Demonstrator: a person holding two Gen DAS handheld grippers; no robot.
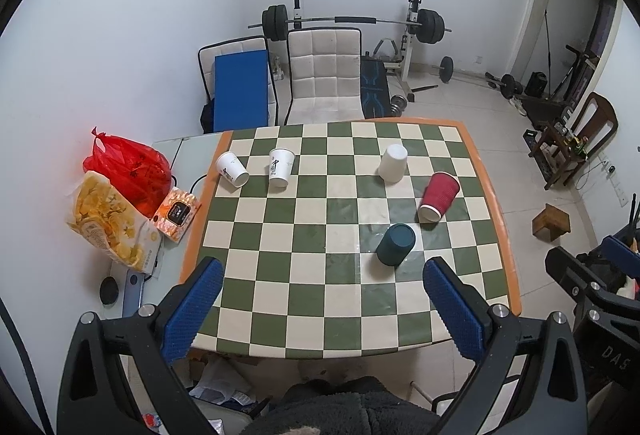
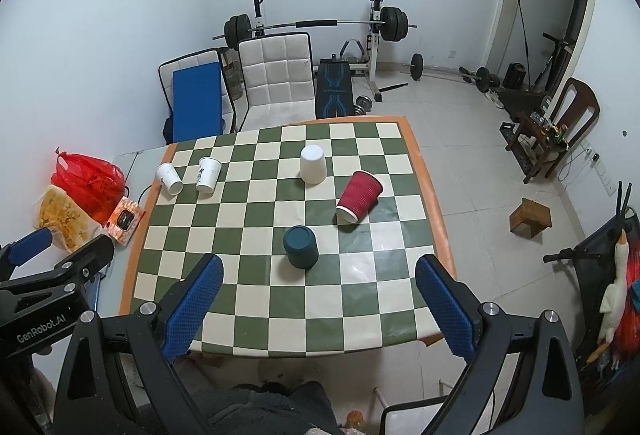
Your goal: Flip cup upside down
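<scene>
left gripper (image 2: 30,249) body — "GenRobot.AI"

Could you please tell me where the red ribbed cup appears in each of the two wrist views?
Left wrist: red ribbed cup, right of centre, near the table's right edge.
Right wrist: red ribbed cup, just right of centre.
Shared landmark: the dark teal cup, nearer the camera, to its left.
</scene>
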